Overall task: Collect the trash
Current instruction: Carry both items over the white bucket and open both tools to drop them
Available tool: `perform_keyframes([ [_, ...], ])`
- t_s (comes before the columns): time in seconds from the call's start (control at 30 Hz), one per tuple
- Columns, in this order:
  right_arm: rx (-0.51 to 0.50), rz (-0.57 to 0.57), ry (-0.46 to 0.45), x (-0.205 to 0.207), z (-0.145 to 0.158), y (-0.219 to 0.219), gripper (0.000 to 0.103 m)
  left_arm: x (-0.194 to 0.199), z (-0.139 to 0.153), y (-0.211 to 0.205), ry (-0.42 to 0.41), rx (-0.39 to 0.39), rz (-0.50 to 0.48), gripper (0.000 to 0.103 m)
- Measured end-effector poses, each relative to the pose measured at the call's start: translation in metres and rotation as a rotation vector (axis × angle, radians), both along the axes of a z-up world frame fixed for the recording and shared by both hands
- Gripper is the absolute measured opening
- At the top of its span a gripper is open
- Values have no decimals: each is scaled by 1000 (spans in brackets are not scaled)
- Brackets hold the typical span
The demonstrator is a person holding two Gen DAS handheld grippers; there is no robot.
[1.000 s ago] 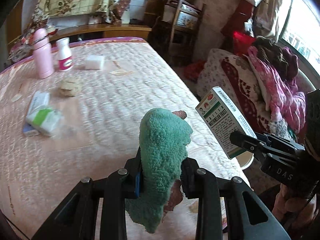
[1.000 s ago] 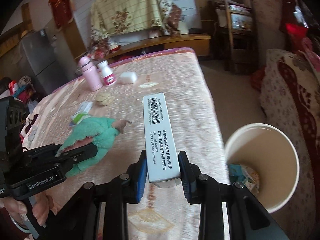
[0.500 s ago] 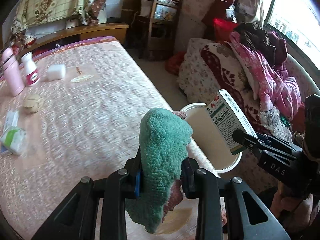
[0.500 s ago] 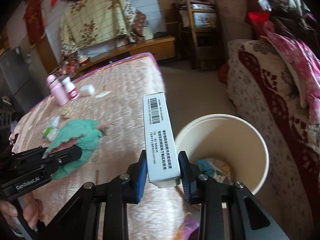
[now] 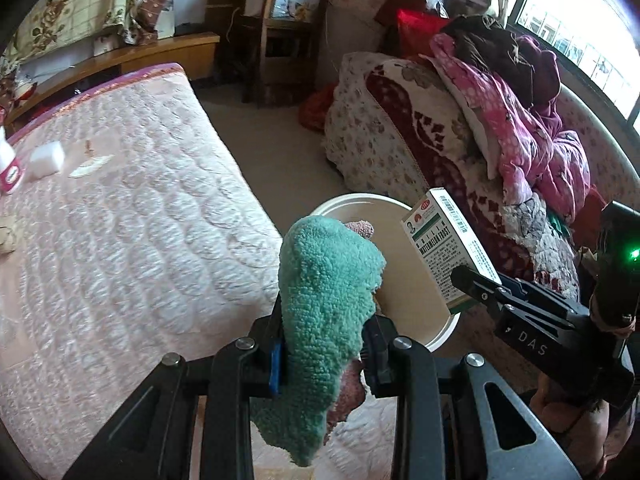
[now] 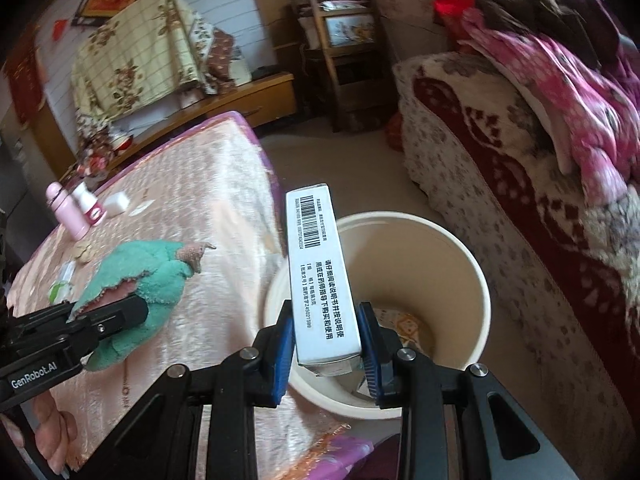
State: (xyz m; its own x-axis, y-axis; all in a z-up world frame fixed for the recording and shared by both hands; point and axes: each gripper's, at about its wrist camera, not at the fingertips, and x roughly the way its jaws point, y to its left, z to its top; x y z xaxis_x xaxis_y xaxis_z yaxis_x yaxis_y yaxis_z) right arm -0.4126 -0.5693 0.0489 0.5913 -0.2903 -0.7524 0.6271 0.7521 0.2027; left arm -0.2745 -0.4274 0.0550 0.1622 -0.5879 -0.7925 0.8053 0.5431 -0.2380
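Note:
My left gripper (image 5: pixel 324 354) is shut on a fuzzy green cloth (image 5: pixel 326 292) with a pink lining, held above the bed's right edge; it also shows in the right wrist view (image 6: pixel 140 280). My right gripper (image 6: pixel 326 344) is shut on a white medicine box (image 6: pixel 320 276) with a barcode, held over the cream trash bin (image 6: pixel 472 280). The box (image 5: pixel 448 248) and bin (image 5: pixel 404 312) also show in the left wrist view. Some trash lies at the bin's bottom.
The pink quilted bed (image 5: pixel 120 240) carries a pink bottle (image 6: pixel 66 216), a white bottle (image 6: pixel 90 206), a white block (image 5: pixel 48 158) and small wrappers (image 6: pixel 60 284). A sofa with a floral cover and pink clothes (image 5: pixel 500 128) stands right of the bin. A wooden chair (image 5: pixel 288 20) is at the back.
Both grippers have swung right from over the bed toward the bin, still holding the cloth and the box. The box now hangs over the bin's opening.

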Motion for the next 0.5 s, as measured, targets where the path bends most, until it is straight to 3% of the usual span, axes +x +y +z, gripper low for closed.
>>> perform_keyframes([
  [0.5, 88, -100, 20, -13, -35, -34, 33, -5, -27, -52, 13, 41, -37, 32],
])
